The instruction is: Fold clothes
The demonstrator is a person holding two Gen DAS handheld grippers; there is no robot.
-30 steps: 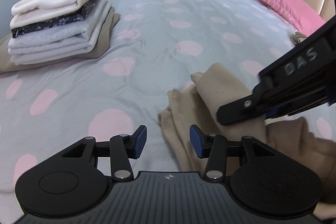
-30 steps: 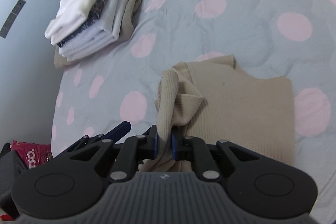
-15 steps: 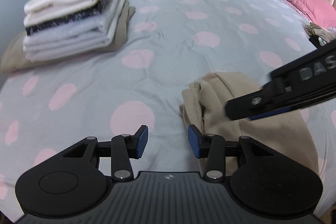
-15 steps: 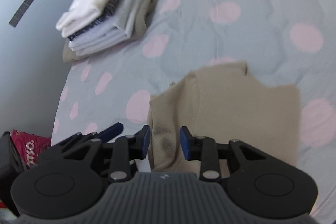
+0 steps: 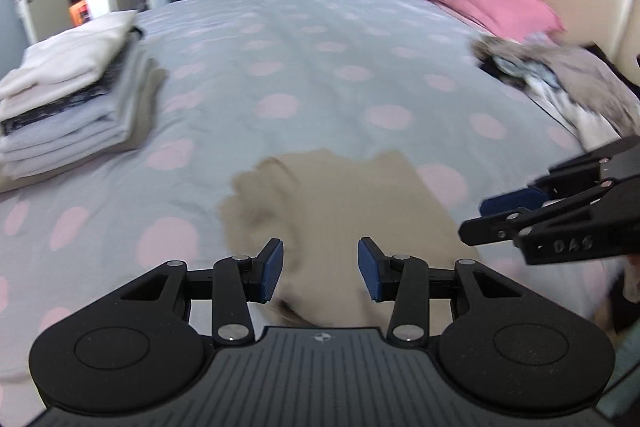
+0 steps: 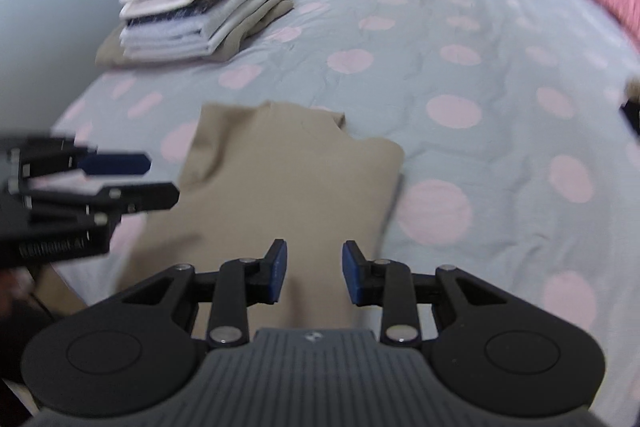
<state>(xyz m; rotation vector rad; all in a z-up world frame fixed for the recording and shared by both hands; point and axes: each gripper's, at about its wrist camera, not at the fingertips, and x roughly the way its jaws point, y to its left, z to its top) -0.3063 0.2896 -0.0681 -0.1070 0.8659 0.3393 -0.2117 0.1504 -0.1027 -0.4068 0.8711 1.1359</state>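
Since a second ago our right gripper (image 6: 313, 277) lets go of the beige ribbed knit garment (image 6: 288, 179), which now lies flat on the spotted grey bedcover (image 6: 460, 75), and with both tools wide open, left gripper (image 5: 320, 275) too, a careless regrip can bunch its rumpled left edge.

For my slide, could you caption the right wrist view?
Open right gripper above folded beige garment on dotted bedspread.

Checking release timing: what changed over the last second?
The right tool let go of the beige garment, then pulled back, open. The garment now lies flatter on the bed. The left tool stayed open; the folded stack is unmoved.
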